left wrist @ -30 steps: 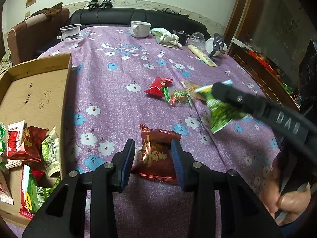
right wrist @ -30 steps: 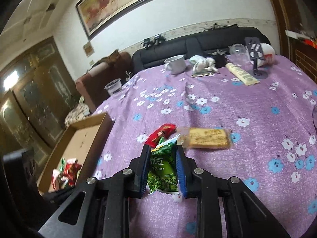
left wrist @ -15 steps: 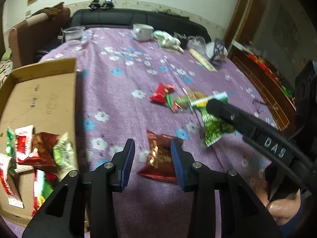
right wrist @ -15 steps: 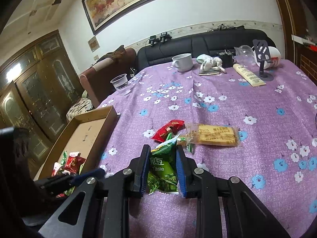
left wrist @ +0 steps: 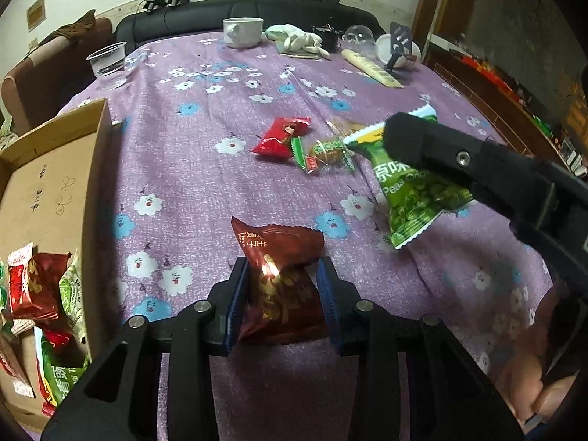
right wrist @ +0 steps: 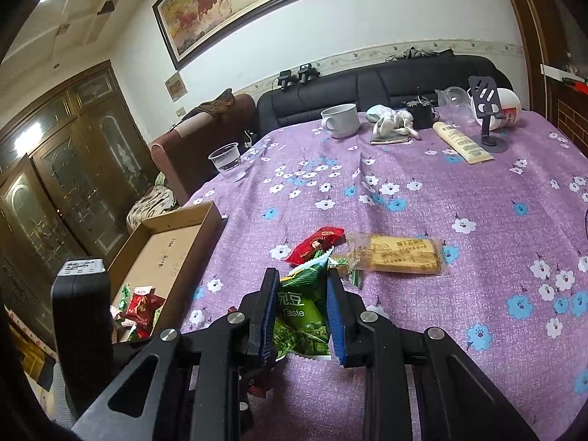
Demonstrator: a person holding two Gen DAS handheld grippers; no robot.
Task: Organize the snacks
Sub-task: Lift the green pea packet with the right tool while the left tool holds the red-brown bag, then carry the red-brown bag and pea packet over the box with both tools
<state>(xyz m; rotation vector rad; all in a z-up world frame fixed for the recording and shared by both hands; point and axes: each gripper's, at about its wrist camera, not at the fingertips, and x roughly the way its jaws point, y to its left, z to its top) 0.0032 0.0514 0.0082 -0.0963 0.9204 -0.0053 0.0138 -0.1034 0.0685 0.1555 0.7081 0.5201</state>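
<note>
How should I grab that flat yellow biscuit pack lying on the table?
Pinch the biscuit pack across its narrow width near the middle, coming down from above. It lies flat and long, so the short sides fit between the jaws; its left end crowds the red candy.

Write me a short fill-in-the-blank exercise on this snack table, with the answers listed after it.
1. The left hand-held gripper is shut on a dark ___ snack packet.
2. The right hand-held gripper grips a ___ pea packet.
3. Sorted snacks lie in the ___ box.
4. The clear plastic cup holds ___.

Answers: red; green; cardboard; water
</note>
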